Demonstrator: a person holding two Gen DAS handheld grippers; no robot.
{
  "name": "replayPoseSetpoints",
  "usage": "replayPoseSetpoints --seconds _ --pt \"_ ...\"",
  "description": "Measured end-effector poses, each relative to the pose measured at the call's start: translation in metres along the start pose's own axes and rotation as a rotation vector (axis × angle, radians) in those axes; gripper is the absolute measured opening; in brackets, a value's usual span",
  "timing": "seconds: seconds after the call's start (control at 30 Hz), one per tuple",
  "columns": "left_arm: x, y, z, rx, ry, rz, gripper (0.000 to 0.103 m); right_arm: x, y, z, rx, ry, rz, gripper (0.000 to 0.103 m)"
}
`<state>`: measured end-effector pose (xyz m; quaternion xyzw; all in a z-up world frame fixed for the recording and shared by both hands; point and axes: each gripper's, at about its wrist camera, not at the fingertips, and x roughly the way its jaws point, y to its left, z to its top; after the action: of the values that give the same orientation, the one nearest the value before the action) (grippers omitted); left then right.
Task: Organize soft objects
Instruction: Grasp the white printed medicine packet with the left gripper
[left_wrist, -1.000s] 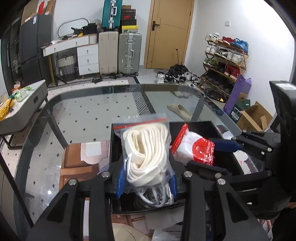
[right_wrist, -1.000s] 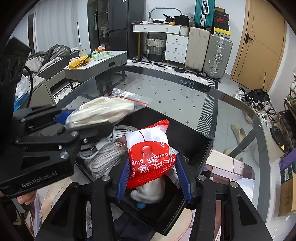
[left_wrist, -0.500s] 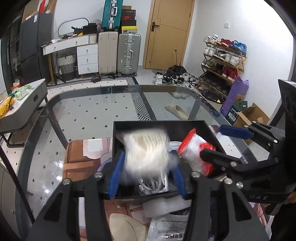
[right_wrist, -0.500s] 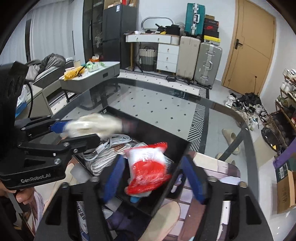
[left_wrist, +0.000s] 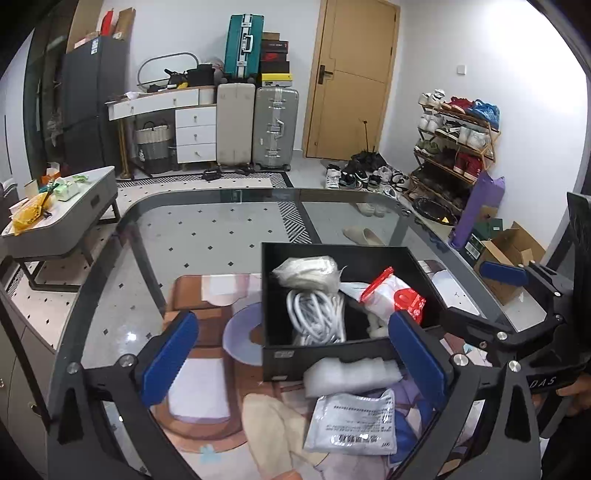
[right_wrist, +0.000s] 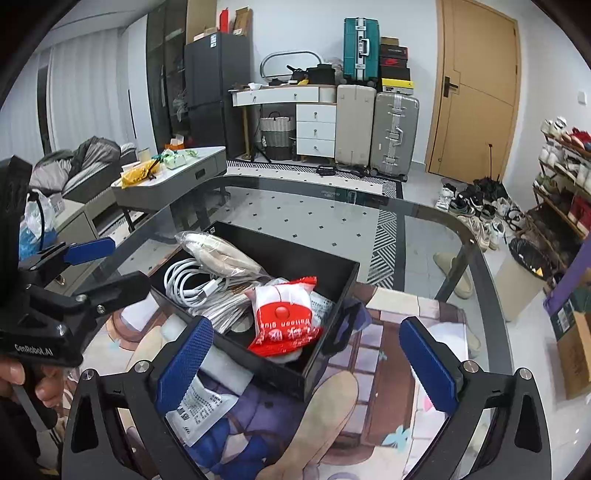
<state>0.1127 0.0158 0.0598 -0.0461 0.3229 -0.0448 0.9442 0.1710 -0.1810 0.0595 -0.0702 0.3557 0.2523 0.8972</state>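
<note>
Opening wide and empty, both the left hand-held gripper (left_wrist: 291, 354) and right hand-held gripper (right_wrist: 308, 354) have dropped the rope bag (left_wrist: 308, 273) and red packet (right_wrist: 286, 317) into the black box (right_wrist: 280, 365).

Black left gripper (left_wrist: 291, 354), blue ribbed pads, silver screws, white "GenRobot.AI" lettering

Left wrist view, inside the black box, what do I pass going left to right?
In the black box: bagged cream rope above the white cable coil, then the red and white packet.
</note>
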Motion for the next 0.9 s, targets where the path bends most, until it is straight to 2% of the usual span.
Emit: replayPoseSetpoints --seconds 0.4,0.67,0.9 --pt "-0.01 0.005 -0.034 -0.014 0.021 0.062 0.103 -0.01 0.009 -0.037 0.036 0.0 0.053 0.102" --pt "-0.011 -0.007 -0.051 -0.013 0.043 0.061 0.103 -0.013 0.009 -0.046 0.021 0.004 0.049 0.102" --pt "-0.009 -0.022 -0.062 0.039 0.06 0.054 0.103 -0.016 0.009 -0.051 0.019 0.017 0.05 0.102"
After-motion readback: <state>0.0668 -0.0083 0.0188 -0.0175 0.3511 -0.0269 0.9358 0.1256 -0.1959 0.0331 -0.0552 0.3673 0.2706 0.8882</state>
